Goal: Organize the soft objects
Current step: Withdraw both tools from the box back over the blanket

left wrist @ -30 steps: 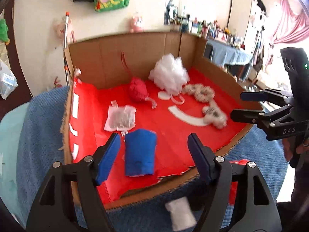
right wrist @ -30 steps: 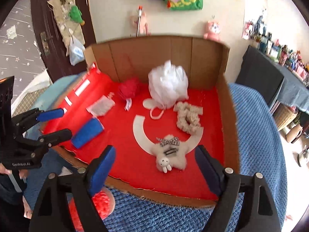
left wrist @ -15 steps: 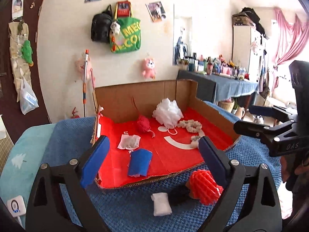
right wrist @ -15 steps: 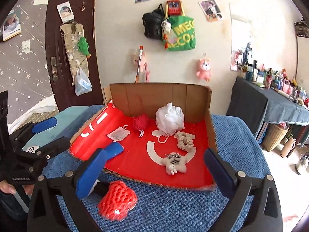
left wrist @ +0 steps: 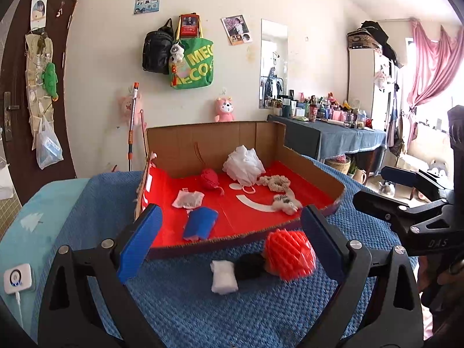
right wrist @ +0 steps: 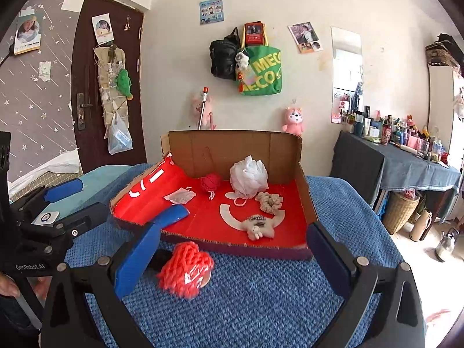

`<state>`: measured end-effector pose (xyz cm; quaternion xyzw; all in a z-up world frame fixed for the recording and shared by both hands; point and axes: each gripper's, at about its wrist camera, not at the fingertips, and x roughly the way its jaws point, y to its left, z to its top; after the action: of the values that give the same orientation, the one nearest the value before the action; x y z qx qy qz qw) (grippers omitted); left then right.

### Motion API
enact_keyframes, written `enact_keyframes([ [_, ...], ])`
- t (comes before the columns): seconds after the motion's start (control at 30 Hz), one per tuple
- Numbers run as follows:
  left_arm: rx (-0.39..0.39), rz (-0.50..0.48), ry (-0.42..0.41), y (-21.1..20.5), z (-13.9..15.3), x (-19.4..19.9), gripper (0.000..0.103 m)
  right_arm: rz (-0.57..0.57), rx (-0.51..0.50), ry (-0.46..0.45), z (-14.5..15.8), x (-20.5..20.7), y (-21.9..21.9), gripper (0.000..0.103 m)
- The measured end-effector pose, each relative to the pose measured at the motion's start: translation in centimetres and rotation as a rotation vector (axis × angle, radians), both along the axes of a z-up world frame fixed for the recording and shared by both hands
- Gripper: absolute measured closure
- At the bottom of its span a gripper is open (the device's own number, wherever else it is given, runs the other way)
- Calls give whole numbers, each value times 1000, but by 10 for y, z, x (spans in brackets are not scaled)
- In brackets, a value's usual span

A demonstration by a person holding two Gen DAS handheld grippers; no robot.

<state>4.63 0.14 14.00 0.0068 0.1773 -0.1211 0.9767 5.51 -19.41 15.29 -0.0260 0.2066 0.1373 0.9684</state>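
A cardboard box lined in red holds a blue roll, a white sachet, a red yarn ball, a white mesh puff, a beige scrunchie and a plush toy. In front of it, on the blue blanket, lie an orange-red net ball, a black piece and a white pad. My left gripper hangs open and empty above them. My right gripper is open and empty, with the net ball by its left finger.
Each gripper shows in the other's view: the right gripper at the right edge, the left gripper at the left edge. A white switch lies on the teal cover. A cluttered dark table and a basket stand to the right.
Both grippers have drawn back from the box and tipped upward, and their jaws have spread wider. The net ball, black piece and white pad on the blanket have come into view.
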Motion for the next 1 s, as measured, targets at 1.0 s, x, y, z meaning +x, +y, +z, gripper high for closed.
enact_keyframes([
  [1.0,-27,39,79,0,-72,-21,5,-90,52,11,-78,-32,-10,0],
])
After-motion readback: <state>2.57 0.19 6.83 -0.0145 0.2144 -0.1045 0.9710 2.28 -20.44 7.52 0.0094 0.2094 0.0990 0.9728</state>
